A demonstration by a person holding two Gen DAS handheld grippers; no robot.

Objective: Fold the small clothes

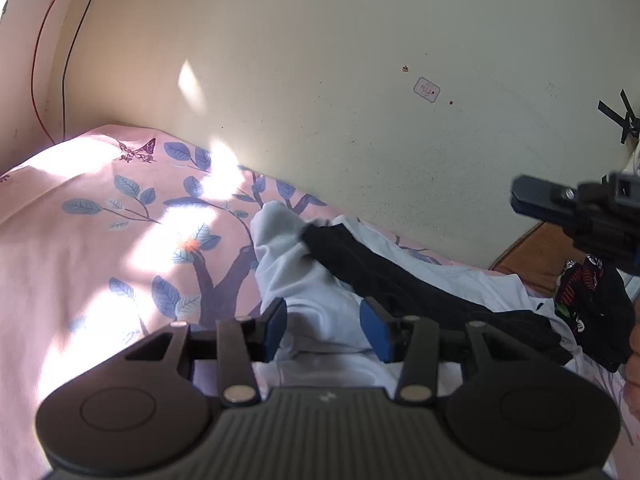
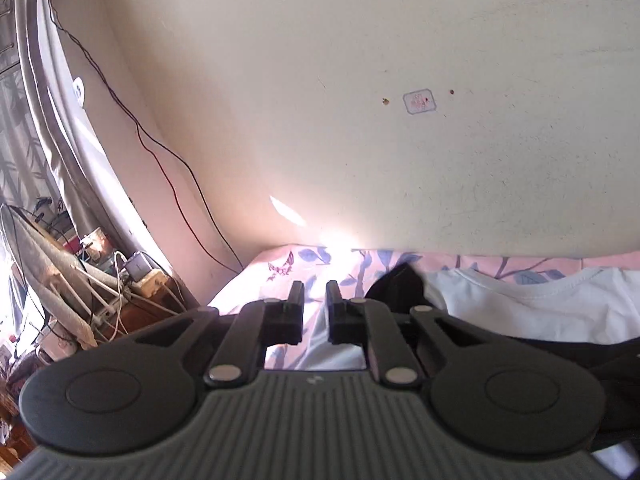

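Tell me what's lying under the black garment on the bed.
The black garment lies across a pale blue garment, which rests on the pink leaf-print sheet. Anything beneath the black fabric's middle is covered.

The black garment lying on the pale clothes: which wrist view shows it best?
The left wrist view. There the black garment stretches diagonally across the light blue clothes, nearly whole. The right wrist view shows only a dark peak of it beside the gripper's fingers, the rest hidden behind the gripper body.
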